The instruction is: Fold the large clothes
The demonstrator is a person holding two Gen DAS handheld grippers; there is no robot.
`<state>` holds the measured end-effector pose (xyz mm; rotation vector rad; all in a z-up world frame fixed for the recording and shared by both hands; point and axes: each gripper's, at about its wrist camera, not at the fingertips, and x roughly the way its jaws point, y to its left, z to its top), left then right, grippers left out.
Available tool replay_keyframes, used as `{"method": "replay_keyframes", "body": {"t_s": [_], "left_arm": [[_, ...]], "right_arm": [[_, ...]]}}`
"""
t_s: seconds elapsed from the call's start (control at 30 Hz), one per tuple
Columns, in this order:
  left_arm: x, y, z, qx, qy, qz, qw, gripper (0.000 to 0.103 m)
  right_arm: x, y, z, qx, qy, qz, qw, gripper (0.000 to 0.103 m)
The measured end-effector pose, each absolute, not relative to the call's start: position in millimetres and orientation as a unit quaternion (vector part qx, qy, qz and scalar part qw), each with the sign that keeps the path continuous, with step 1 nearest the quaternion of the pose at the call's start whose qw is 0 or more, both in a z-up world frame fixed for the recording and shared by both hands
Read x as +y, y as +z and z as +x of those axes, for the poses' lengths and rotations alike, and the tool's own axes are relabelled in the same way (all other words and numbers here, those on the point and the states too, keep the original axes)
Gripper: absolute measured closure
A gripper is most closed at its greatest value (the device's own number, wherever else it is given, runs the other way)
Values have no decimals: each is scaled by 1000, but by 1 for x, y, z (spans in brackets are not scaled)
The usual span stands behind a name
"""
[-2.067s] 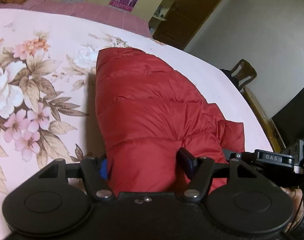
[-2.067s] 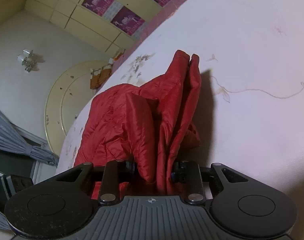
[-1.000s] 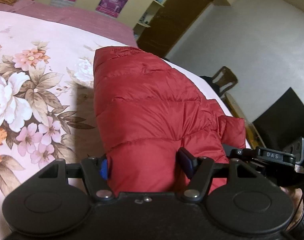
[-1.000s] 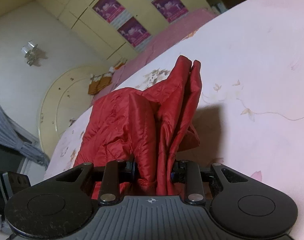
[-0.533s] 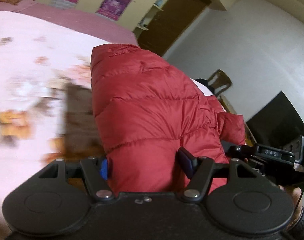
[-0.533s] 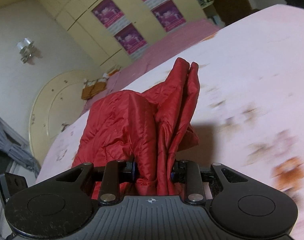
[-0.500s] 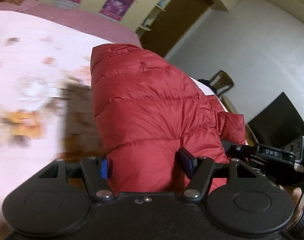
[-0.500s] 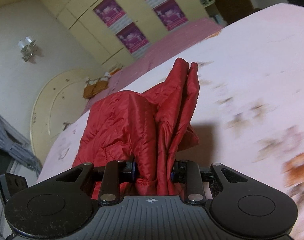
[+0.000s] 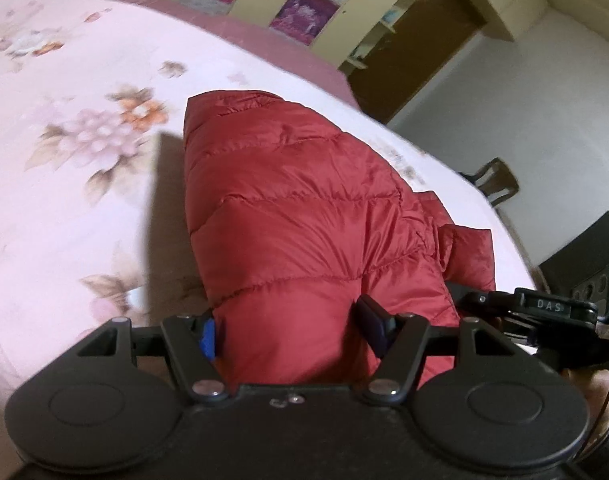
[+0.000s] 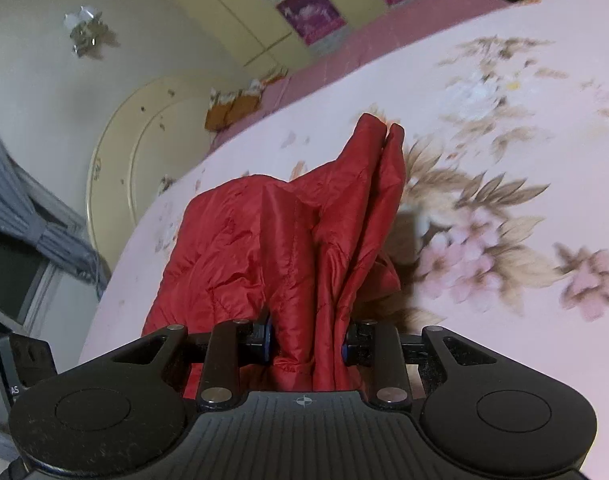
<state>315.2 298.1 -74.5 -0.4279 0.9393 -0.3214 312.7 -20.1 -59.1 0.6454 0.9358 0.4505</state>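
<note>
A red quilted puffer jacket point(image 9: 288, 216) hangs over the pink floral bed sheet point(image 9: 64, 168), held up by both grippers. My left gripper point(image 9: 290, 330) is shut on a thick padded fold of it, blue pads pressing from both sides. In the right wrist view, the jacket point(image 10: 288, 240) bunches into upright folds, and my right gripper point(image 10: 308, 344) is shut on a narrower bundle of that fabric. The right gripper's body point(image 9: 544, 308) shows at the right edge of the left wrist view, with a hand behind it.
The bed point(image 10: 504, 160) spreads wide under the jacket. A cream cupboard wall with purple posters point(image 9: 304, 8) stands behind it. A wooden chair point(image 9: 498, 180) and a dark doorway point(image 9: 416, 56) lie beyond the bed's far side. A grey curtain point(image 10: 24, 216) hangs at the left.
Both grippers have carried the jacket sideways across the bed; the floral print under it has shifted and the room behind has swung. The grips are unchanged.
</note>
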Motion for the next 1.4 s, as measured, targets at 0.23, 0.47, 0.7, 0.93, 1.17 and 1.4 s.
{"method": "replay_keyframes", "body": {"t_s": [0.23,0.47,0.7,0.93,1.17,1.4], "left_arm": [[296,-96,322,458,-146,-195,855,30],[310,-97,324,459,-130,-199,856,10],[338,-66,320,404,-120,-196,885,40],[279,-56,381,397,-158,-106,898,46],[253,-79,397,415,-158,-52,894,45],[247,-79,394,414,-152,-26,897,45]], "right_arm": [[-20,-105,325,468,199,333,794,74],[-30,-104,321,468,197,337,793,62],[-62,-52,313,401,160,300,851,56],[3,-34,357,388,218,175,878,79],[8,-89,371,420,169,170,875,79],[8,-99,371,423,167,168,874,79]]}}
